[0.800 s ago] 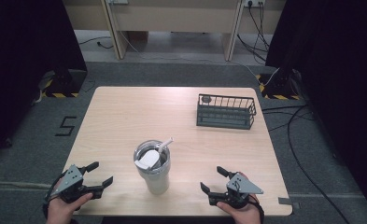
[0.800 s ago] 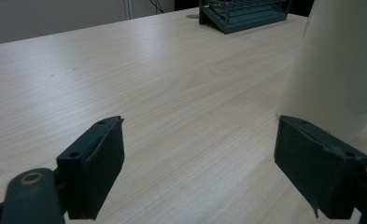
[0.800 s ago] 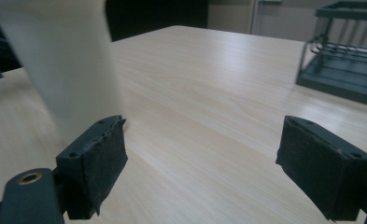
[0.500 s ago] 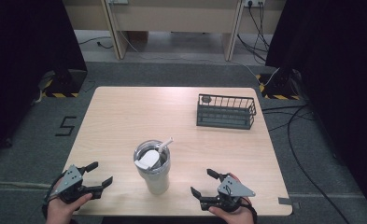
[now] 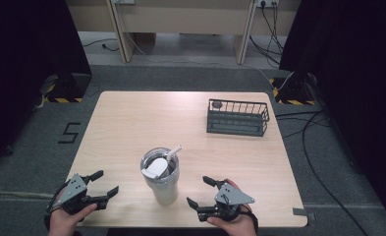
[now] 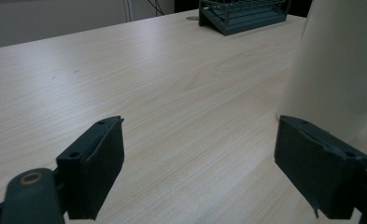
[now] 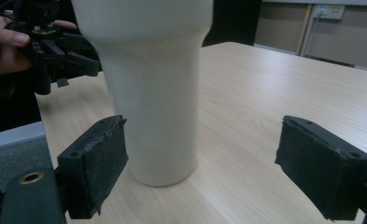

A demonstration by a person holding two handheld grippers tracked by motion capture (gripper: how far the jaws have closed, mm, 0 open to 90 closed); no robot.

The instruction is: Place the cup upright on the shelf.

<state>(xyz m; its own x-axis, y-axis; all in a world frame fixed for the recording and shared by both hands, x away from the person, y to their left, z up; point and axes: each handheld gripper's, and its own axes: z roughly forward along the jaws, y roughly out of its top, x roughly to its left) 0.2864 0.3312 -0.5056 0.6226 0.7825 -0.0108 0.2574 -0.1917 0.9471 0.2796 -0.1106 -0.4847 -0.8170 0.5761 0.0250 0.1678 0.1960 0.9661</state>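
One tumbler [image 5: 160, 179], one wire basket [image 5: 237, 118]

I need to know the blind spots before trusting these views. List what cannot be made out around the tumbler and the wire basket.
- Tumbler contents: high view, the lid covers them.
- Tumbler top: both gripper views, cut off by the upper edge.
- Small dark thing in the wire basket: high view, too small to identify.

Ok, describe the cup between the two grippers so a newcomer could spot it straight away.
Start at the wooden table and look to its near edge, midway between the left gripper and the right gripper, both open. There stands the cup, upright. It is tall, pale, narrower at its base, with a lid and a straw, unlike the dark wire basket farther back.
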